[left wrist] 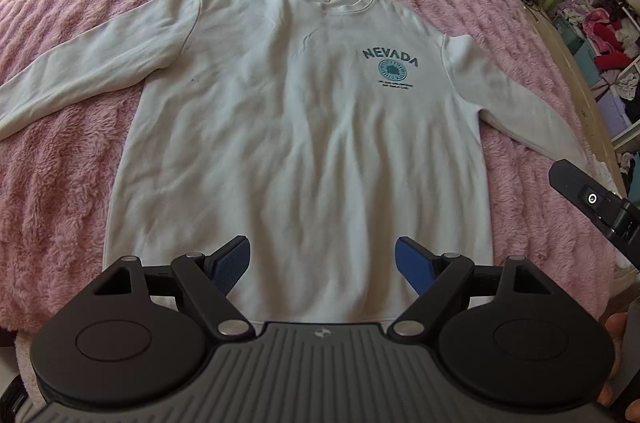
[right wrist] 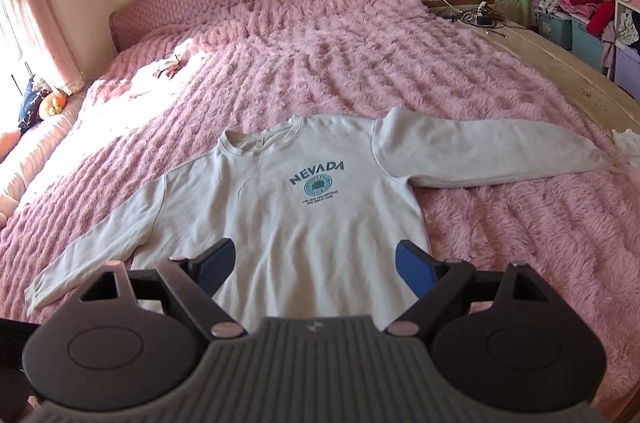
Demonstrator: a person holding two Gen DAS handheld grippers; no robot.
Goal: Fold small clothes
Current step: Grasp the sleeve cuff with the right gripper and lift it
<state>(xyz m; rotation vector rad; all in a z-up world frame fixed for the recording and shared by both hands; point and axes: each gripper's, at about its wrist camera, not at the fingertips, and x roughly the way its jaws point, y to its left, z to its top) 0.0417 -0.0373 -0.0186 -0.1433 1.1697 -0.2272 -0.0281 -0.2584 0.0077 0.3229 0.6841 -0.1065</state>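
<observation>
Sweatshirt: the white NEVADA sweatshirt [left wrist: 288, 127] lay flat, face up, on the pink fleece blanket [left wrist: 80, 183], sleeves spread out to both sides.
Left gripper: my left gripper [left wrist: 322, 263] hung above the sweatshirt's hem, jaws wide apart, holding nothing.
Right gripper: my right gripper [right wrist: 314, 265] hovered near the same hem, jaws wide, empty.
Open room: bare blanket lay beyond the sweatshirt's collar and past both sleeves.
</observation>
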